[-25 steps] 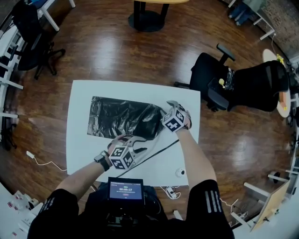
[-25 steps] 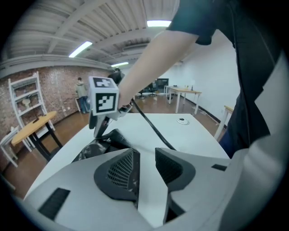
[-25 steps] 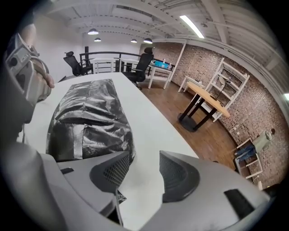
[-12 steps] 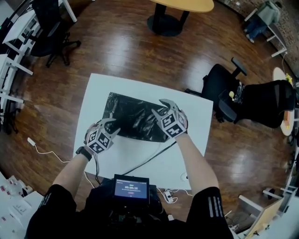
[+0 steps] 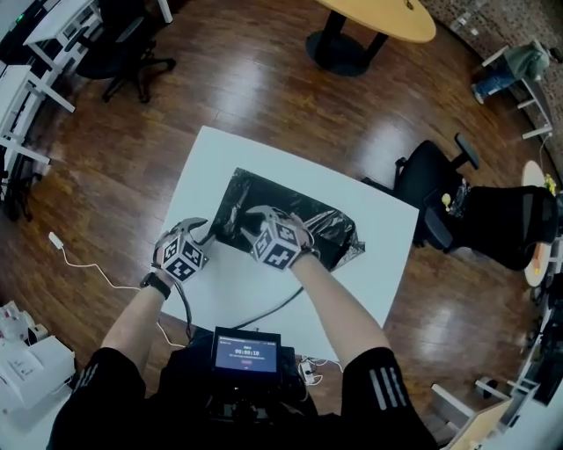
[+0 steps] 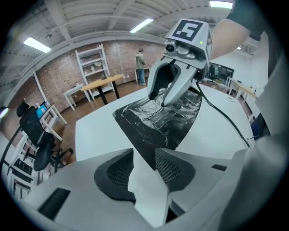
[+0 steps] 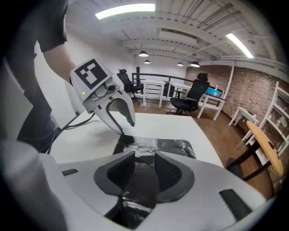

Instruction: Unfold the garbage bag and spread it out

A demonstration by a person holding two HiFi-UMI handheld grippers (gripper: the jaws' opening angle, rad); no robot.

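A crinkled black garbage bag [image 5: 312, 224] [image 6: 165, 119] [image 7: 158, 145] lies mostly flat on the white table [image 5: 224, 294]; its right end is rumpled. My left gripper [image 5: 208, 232] [image 6: 143, 155] [image 7: 125, 127] sits at the bag's near left corner. Its jaws stand apart, with the corner's tip and bare table between them. My right gripper [image 5: 249, 220] [image 7: 144, 158] [image 6: 160, 97] is over the bag's left part, close to the left gripper. Its jaws have just been closing. Black film fills the gap between them, and a gap still shows.
A black cable [image 5: 283, 303] runs across the table's near part toward my body. A small screen [image 5: 246, 356] hangs at my chest. Black office chairs [image 5: 440, 198] stand right of the table, a round wooden table [image 5: 374, 18] beyond it, and white desks [image 5: 35, 53] at far left.
The right gripper has swept left across the bag from its right end to its left part. The left gripper went from the table's near edge to the bag's left corner.
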